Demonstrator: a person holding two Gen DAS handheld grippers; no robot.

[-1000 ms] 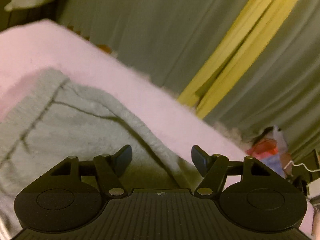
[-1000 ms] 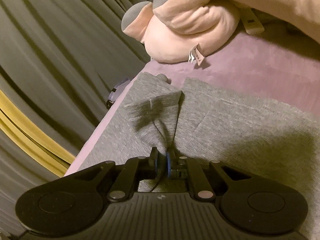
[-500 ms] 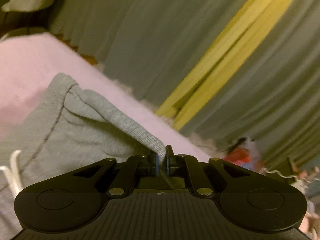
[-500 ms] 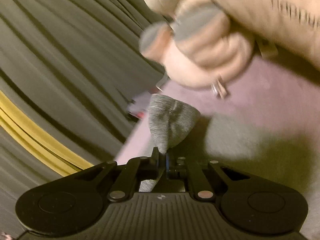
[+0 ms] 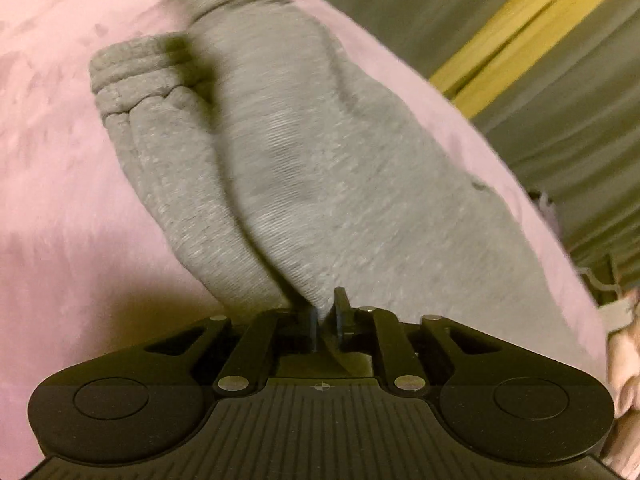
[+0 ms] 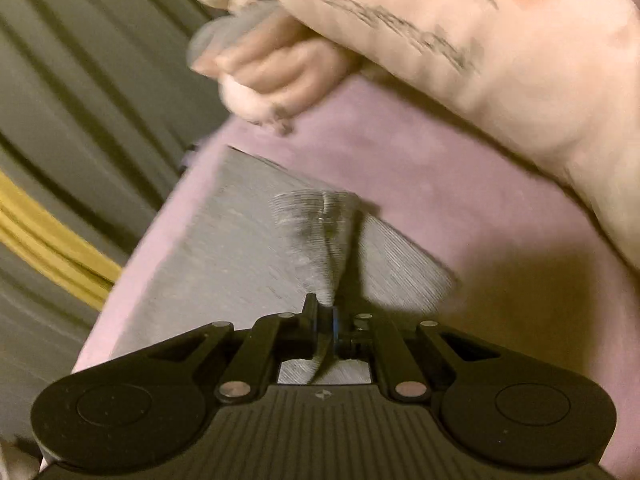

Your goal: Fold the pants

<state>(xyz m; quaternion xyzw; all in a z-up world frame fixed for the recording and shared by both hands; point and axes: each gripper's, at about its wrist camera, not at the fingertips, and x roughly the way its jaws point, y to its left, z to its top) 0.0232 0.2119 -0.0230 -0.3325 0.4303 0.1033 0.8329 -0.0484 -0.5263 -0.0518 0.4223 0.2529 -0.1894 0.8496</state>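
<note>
body: both grippers are matte black plastic, the left gripper (image 5: pixel 325 314) and the right gripper (image 6: pixel 325 320) built alike
deck: a ribbed plate with fine lengthwise grooves, a small cross-shaped mark at its front edge
sides: a rounded housing on each side, each with a raised smooth disc
linkage: two slanted bars per side, joined by silver round pins
fingers: short, flat and black; the right gripper's pads (image 6: pixel 335 326) show a blue edge
</note>
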